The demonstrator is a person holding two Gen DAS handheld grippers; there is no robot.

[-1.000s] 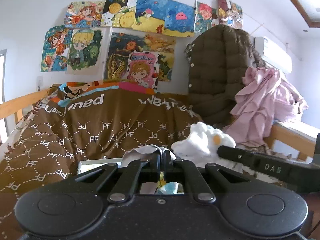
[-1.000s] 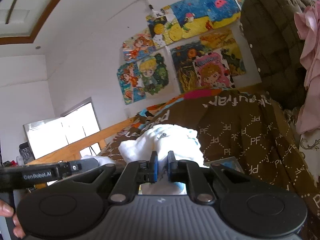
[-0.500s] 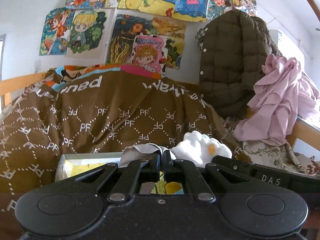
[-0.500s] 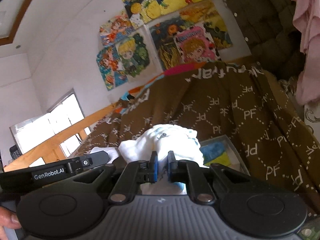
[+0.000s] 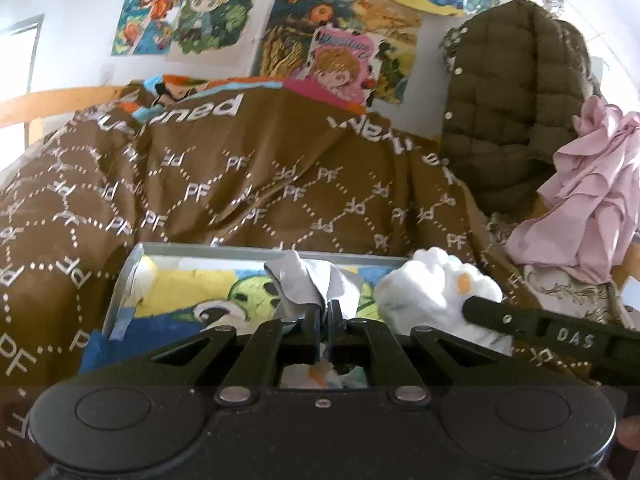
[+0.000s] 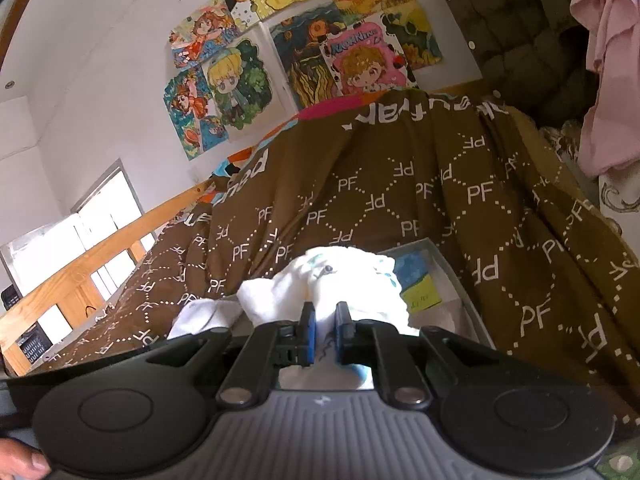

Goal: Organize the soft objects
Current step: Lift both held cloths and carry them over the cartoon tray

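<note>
My left gripper [image 5: 325, 316] pinches the white cloth [image 5: 308, 284] at center frame, over the grey box [image 5: 124, 280]. My right gripper [image 6: 324, 332] clamps its fluffy end [image 6: 332, 284]. Behind spreads a brown "PF" blanket [image 5: 240, 176]; at right, "DAS" marks the other gripper's arm.

- My left gripper [image 5: 325, 312]: jaws pinched nearly together on a thin fold of white cloth [image 5: 308, 284], which bunches up just past my fingertips.
- Left points forward, tipped slightly down.
- My right gripper [image 6: 323, 330]: blue pads [image 6: 308, 330] clamped on a thicker wad of the white cloth [image 6: 332, 284], with fabric filling the narrow gap between them and bulging ahead of the tips.
- Right also angled a bit down and rolled a little to one side.
- From the left view, my right gripper's finger sits just right of my left fingertips, close alongside.
- Fingertip of my hand [image 6: 20, 460] at the right gripper's rear left edge.
</note>
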